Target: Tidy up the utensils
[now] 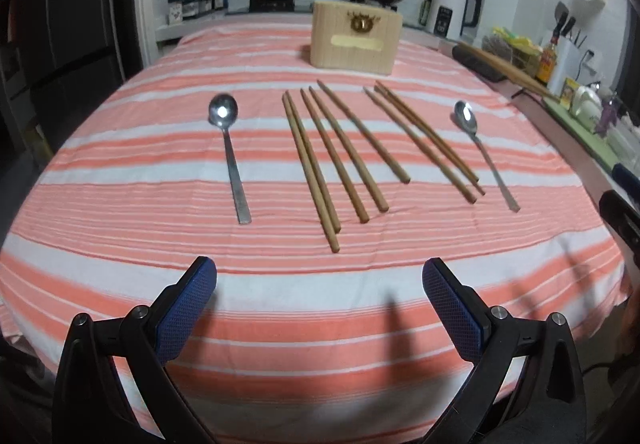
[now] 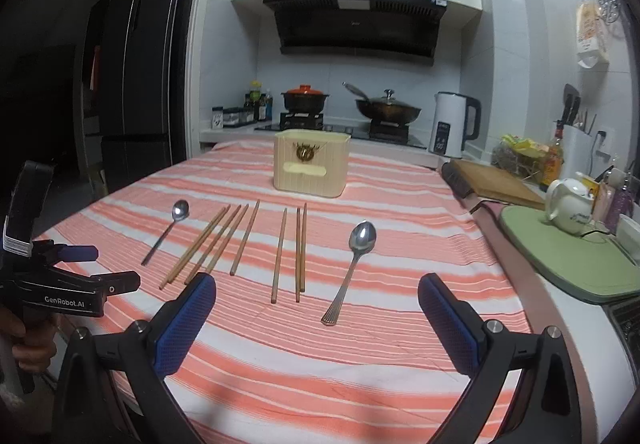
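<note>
Two steel spoons (image 1: 229, 148) (image 1: 484, 152) are flanking what look like eight wooden chopsticks (image 1: 344, 152), lying mid-tabletop; a beige holder (image 1: 355, 38) is standing upright toward the far edge.

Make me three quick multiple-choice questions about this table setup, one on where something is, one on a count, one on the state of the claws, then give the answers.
1. Where does the beige utensil holder stand?
A. Beyond the chopsticks, at the far end of the striped tablecloth
B. Between the two spoons
C. On the green mat

2. How many metal spoons lie on the cloth?
A. One
B. Two
C. Four

3. What state are both claws in?
A. Shut on a chopstick
B. Shut on a spoon
C. Open and holding nothing

Answers:
1. A, it stands behind the row of wooden chopsticks.
2. B, the left spoon and the right spoon flank the chopsticks.
3. C, the left claw and the right claw show wide gaps with only cloth between.
</note>
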`<state>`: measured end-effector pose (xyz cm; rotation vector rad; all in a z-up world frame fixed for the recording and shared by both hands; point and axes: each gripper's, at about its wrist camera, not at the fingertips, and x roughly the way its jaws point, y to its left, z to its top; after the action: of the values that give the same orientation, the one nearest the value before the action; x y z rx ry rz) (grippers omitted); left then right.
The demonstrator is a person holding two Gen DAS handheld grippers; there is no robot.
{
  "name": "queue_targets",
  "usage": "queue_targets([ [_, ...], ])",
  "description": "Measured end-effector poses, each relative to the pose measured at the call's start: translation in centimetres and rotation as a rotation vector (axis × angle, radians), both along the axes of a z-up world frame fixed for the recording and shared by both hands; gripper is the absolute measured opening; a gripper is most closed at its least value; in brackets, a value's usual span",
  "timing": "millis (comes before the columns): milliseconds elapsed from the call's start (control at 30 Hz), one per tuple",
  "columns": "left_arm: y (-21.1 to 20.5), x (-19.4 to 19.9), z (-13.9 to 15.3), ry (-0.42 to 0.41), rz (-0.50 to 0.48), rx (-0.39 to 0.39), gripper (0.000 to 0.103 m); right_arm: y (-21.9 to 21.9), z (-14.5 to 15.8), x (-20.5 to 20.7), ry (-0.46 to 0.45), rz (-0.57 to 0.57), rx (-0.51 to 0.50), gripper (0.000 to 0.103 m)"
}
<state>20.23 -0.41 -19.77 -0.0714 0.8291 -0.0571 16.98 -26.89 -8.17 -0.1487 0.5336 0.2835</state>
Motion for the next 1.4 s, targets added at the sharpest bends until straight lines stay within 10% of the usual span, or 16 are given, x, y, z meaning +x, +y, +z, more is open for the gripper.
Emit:
queue_targets([
  [533,0.0,2.4,-2.0,0.088,0.026,0.065,0.103,0.4,-5.4,10.8,0.262,0.166,0.0,0.097],
  [767,0.1,2.6,-2.0,0.065,0.026,0.067,0.1,2.1,-6.3,12.5,0.327,0.249,-0.064,0.029],
  [1033,-0.2,3.2,-1.5,0.033,-0.005,0.063,0.068,2.1,-7.5,12.9,0.392,0.269,-0.059,0.022],
  [1300,-0.9,3.6,-1.4,0.002,-0.054,0.056,0.01,1.9,-7.6,13.2,0.396,0.247,-0.035,0.004],
  [1400,-1.3,4.3,-1.3,0.006,-0.06,0.074,0.01,1.0,-7.7,13.7,0.4,0.178,-0.016,0.004],
])
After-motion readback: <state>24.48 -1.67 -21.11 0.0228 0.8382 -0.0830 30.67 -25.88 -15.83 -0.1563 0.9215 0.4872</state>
